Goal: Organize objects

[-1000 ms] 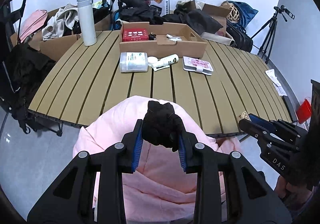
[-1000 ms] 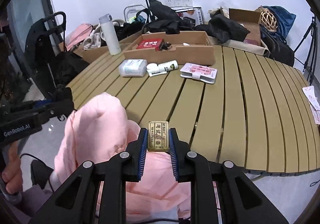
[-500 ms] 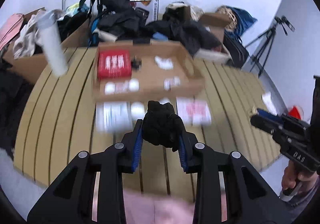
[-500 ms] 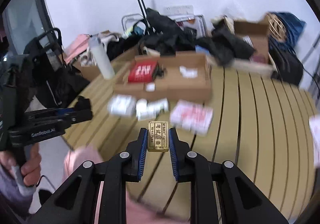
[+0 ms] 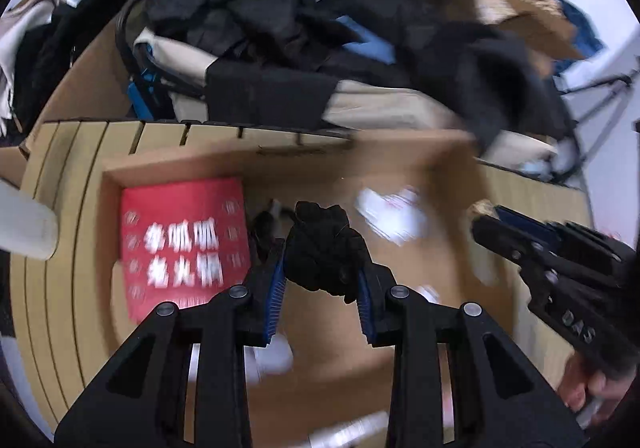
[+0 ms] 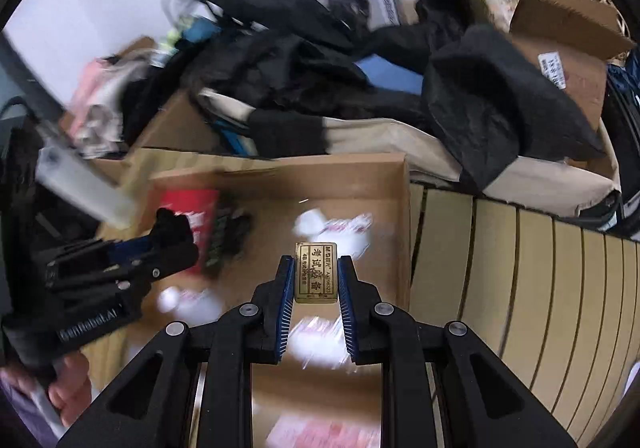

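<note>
My left gripper [image 5: 322, 268] is shut on a black bundled cloth item [image 5: 324, 248] and holds it above the open cardboard box [image 5: 452, 155]. My right gripper [image 6: 316, 276] is shut on a small gold rectangular box [image 6: 315, 272] and holds it above the same cardboard box [image 6: 360, 171]. Inside the box lie a red packet [image 5: 180, 240], a small dark item [image 6: 228, 232] and white packets [image 6: 332, 228]. Each gripper shows in the other's view, the right gripper [image 5: 488, 221] at right and the left gripper [image 6: 172, 236] at left.
The box sits on a slatted wooden table [image 6: 520, 280]. A white bottle [image 6: 80, 183] stands left of the box. Behind the table are piled dark clothes [image 6: 480, 95], bags and more cardboard boxes [image 6: 568, 31]. A pink-and-white pack [image 6: 320, 436] lies near the box's front.
Both grippers have moved forward from the table's near edge to above the cardboard box, still holding their items. The pink garment has left the views.
</note>
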A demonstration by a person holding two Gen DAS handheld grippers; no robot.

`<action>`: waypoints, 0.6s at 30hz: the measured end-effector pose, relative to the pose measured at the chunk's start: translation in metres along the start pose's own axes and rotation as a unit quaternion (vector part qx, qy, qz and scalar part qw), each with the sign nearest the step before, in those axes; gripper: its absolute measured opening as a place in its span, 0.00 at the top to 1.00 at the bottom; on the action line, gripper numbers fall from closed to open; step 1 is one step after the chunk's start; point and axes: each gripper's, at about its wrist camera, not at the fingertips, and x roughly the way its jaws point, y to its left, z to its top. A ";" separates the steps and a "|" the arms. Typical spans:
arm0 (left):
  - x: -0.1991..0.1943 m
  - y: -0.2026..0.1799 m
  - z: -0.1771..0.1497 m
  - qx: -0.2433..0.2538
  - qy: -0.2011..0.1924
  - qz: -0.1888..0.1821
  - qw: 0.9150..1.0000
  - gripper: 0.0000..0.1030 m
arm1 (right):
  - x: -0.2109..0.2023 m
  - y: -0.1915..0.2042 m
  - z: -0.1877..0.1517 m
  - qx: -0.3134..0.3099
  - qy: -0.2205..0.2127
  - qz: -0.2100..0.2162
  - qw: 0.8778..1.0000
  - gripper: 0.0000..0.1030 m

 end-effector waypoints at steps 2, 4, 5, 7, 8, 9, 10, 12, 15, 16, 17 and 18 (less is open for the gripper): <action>0.022 0.007 0.011 -0.010 0.003 0.002 1.000 0.71 | 0.030 -0.001 0.015 -0.004 0.016 -0.027 1.000 0.77; 0.037 0.012 0.016 -0.015 0.012 -0.001 1.000 0.58 | 0.054 -0.003 0.023 -0.006 0.031 -0.039 0.999 0.73; 0.040 0.012 0.018 -0.014 0.014 -0.006 1.000 0.53 | 0.059 -0.005 0.026 -0.004 0.033 -0.039 0.999 0.64; 0.043 0.014 0.020 -0.012 0.015 -0.007 1.000 0.48 | 0.065 -0.006 0.029 -0.001 0.029 -0.043 0.999 0.42; 0.042 0.016 0.021 -0.010 0.015 -0.012 1.000 0.47 | 0.066 -0.006 0.030 0.000 0.024 -0.044 0.999 0.41; 0.040 0.017 0.021 -0.008 0.018 -0.015 1.000 0.47 | 0.066 -0.006 0.031 -0.001 0.022 -0.042 0.999 0.40; 0.037 0.018 0.021 -0.009 0.020 -0.019 1.000 0.47 | 0.064 -0.005 0.032 -0.001 0.023 -0.043 0.999 0.40; 0.024 0.021 0.019 -0.010 0.020 -0.017 1.000 0.44 | 0.054 -0.004 0.032 0.001 0.018 -0.041 0.999 0.39; -0.006 0.023 0.017 0.002 0.005 0.000 1.000 0.32 | 0.028 0.002 0.031 -0.005 0.011 -0.044 0.999 0.39; -0.022 0.023 0.013 0.009 0.000 0.005 1.000 0.30 | 0.018 0.004 0.029 -0.008 0.009 -0.046 0.999 0.39; -0.036 0.023 0.010 0.016 -0.003 0.014 1.000 0.29 | 0.001 0.006 0.026 -0.009 0.006 -0.047 0.999 0.39; -0.050 0.023 0.005 0.024 -0.007 0.023 0.999 0.27 | -0.011 0.007 0.022 -0.008 0.002 -0.048 0.999 0.39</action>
